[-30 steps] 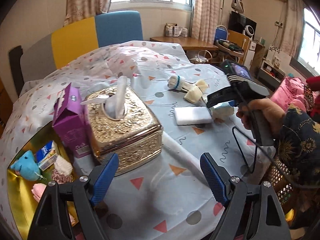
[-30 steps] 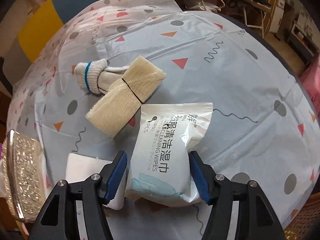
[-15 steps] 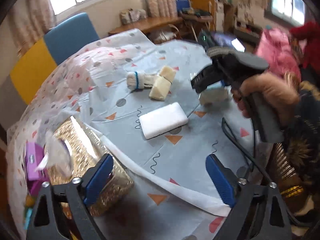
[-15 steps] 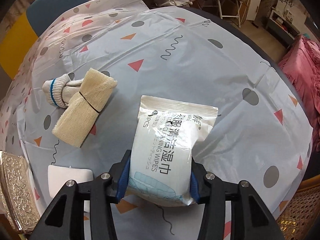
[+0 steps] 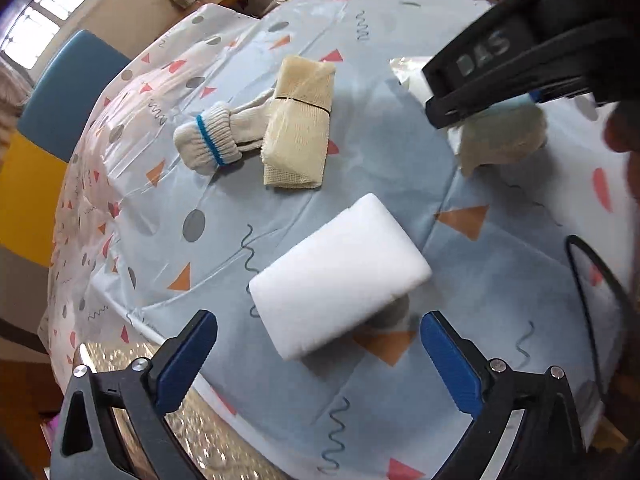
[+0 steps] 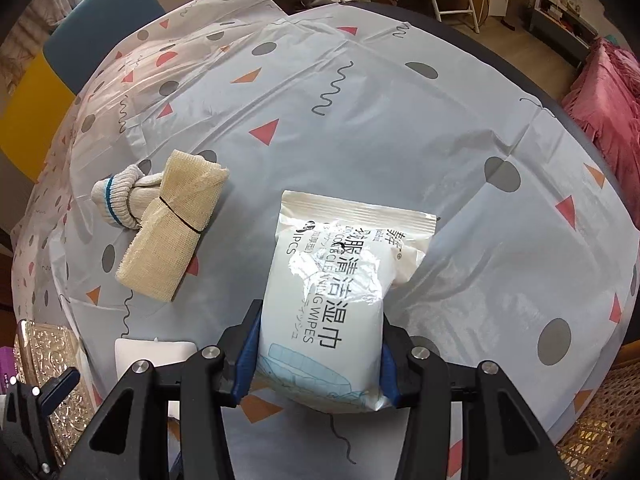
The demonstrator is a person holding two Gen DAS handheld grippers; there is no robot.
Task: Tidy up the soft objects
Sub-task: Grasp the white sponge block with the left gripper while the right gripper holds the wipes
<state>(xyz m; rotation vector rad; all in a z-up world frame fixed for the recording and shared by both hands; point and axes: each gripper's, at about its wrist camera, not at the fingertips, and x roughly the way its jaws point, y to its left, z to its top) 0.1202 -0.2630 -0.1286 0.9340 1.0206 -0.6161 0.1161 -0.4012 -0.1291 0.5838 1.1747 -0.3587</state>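
Left wrist view: your left gripper (image 5: 318, 346) points down over one white foam block (image 5: 340, 278). Its blue pads have just been opening and stand wide apart, above the block, pressing on nothing. Beyond the block lie one rolled beige cloth (image 5: 300, 124) bound with a black band and one white knitted glove (image 5: 212, 140) with a blue cuff stripe, touching each other. Right wrist view: your right gripper (image 6: 316, 354) has just been closing and its pads squeeze one pack of wet wipes (image 6: 338, 288) at its near end. All four soft things are on or just over one round table under a pale blue tablecloth (image 6: 400, 132) with triangles, dots and squiggles. An embossed gold box (image 6: 48, 364) sits at the left edge. Behind are a blue and yellow chair (image 6: 100, 16), a wooden desk and a window.
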